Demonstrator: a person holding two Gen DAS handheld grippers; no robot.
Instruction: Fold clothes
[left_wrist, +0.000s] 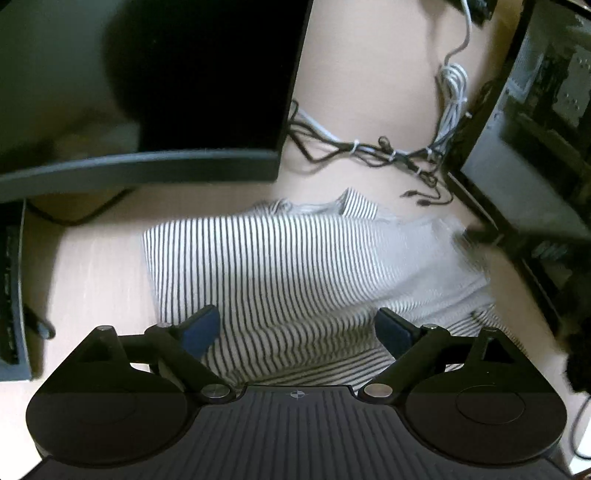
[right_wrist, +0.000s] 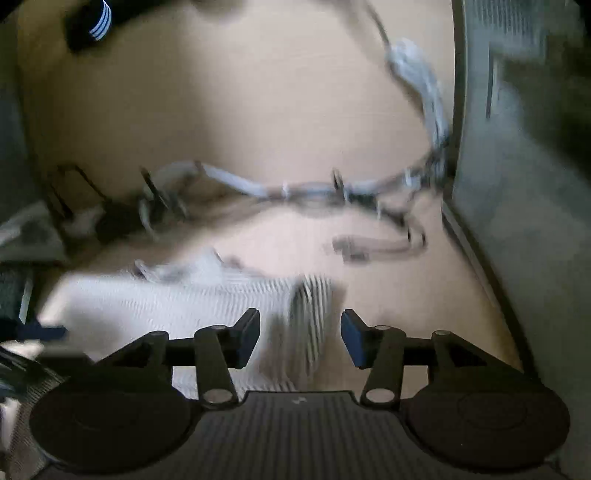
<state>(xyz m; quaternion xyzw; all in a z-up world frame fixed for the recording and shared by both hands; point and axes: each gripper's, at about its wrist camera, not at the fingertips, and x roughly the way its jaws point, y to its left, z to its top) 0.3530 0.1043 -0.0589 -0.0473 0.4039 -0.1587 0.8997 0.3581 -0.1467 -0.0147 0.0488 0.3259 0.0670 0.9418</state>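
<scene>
Honestly, the striped shirt (left_wrist: 295, 258) lies flat on the counter (left_wrist: 92, 266). Left gripper (left_wrist: 297, 328) jaws wide and empty, right gripper (right_wrist: 301, 338) half-open over blurry fabric, probably not pinching. Grab both hem corners evenly.

A white shirt (left_wrist: 280, 258) with thin dark stripes is lying across a pale beige bench (left_wrist: 92, 266), while black claws with blue pads (left_wrist: 201, 332) are framing it and grey and black cables (left_wrist: 369, 149) are trailing beside a black monitor (left_wrist: 207, 74).
</scene>
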